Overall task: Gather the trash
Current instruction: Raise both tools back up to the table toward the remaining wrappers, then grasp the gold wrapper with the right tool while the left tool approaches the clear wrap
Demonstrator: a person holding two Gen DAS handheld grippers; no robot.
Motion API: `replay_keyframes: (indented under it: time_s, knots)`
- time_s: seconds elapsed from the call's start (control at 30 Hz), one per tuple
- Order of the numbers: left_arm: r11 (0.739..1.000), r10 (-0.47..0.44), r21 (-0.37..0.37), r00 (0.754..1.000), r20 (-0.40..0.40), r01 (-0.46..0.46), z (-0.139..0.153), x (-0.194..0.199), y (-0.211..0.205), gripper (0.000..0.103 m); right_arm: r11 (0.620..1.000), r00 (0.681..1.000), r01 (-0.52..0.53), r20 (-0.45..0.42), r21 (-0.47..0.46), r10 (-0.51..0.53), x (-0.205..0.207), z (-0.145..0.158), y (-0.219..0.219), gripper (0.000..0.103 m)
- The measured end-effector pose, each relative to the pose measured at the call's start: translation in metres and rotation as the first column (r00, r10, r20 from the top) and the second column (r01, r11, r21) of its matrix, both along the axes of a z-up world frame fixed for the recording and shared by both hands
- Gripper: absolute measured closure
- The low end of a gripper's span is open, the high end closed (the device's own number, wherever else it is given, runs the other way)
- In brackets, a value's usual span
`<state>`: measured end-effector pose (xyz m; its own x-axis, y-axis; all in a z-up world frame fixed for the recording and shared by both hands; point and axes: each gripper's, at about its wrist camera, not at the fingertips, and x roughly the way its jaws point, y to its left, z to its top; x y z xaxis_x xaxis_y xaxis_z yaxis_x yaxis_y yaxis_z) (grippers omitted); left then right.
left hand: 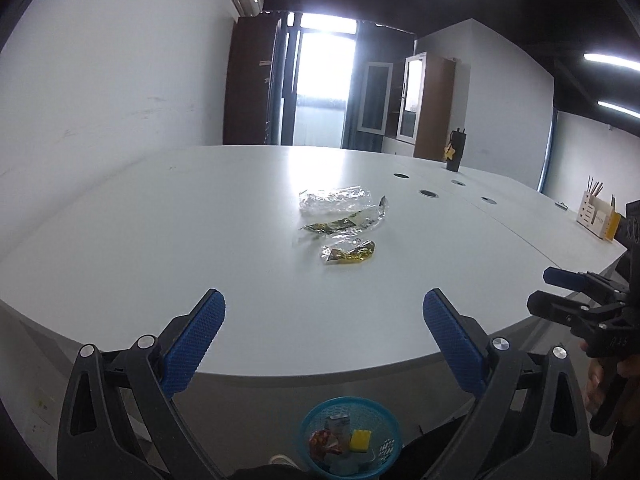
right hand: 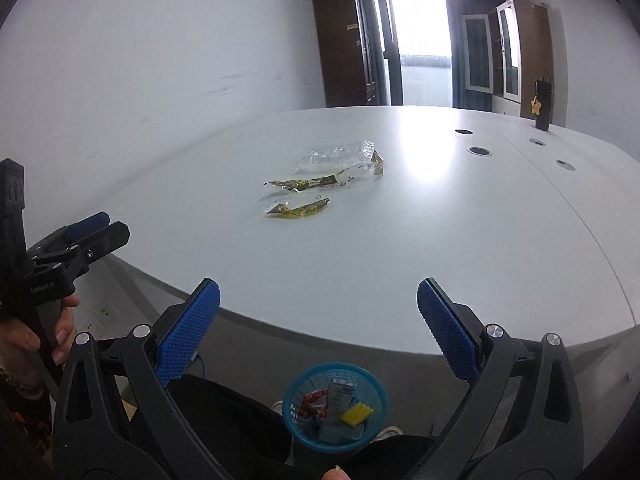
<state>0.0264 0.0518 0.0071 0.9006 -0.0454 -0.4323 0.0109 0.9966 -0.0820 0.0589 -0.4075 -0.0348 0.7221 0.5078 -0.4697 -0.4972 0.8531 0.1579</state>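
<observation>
Three wrappers lie mid-table on the white table [left hand: 160,220]: a clear crumpled plastic bag [left hand: 334,200] [right hand: 340,156], a long green-gold wrapper [left hand: 344,226] [right hand: 316,182], and a small gold wrapper [left hand: 348,256] [right hand: 298,210]. Below the table's near edge stands a blue mesh basket [left hand: 306,428] [right hand: 289,400] with trash inside. My left gripper [left hand: 324,296] [right hand: 112,226] is open and empty, held above the near edge. My right gripper [right hand: 318,286] [left hand: 548,290] is beside it, also open and empty. Both are well short of the wrappers.
A black bottle with a yellow star [left hand: 454,152] [right hand: 543,108] stands at the far right. A white pen holder [left hand: 596,216] sits at the right edge. Round cable holes [left hand: 429,193] dot the table. A hand [right hand: 60,328] grips the left tool.
</observation>
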Motion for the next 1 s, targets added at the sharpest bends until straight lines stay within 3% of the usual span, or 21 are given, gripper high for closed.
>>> replay_keyframes:
  time_s: [0.37,0.47,0.63,0.73,1.0]
  knots:
    - [0.994,0.012,0.104,1.0,0.015,-0.014,0.021,0.066,0.016,0.006,0.999,0.999,0.046,-0.025,-0.01,-0.047,0.071,0.012,0.017,0.008]
    - [0.997,0.018,0.079,1.0,0.014,-0.019,0.027,0.089,0.024,0.006,0.998,0.997,0.062,-0.034,-0.032,-0.063,0.096,0.018,0.027,0.008]
    - [0.996,0.011,0.088,0.999,-0.04,-0.008,0.032,0.136,0.032,0.006,0.992,0.994,0.082,-0.063,-0.094,-0.088,0.145,0.022,0.046,0.008]
    - [0.993,-0.009,0.12,0.997,-0.074,0.018,0.032,0.162,0.031,0.006,0.994,0.99,0.074,-0.115,-0.079,-0.083,0.175,0.021,0.052,0.009]
    - [0.975,-0.109,0.166,0.968,-0.228,0.149,0.028,0.243,0.017,0.006,0.988,0.975,0.085,-0.193,-0.129,-0.109,0.253,0.018,0.073,0.009]
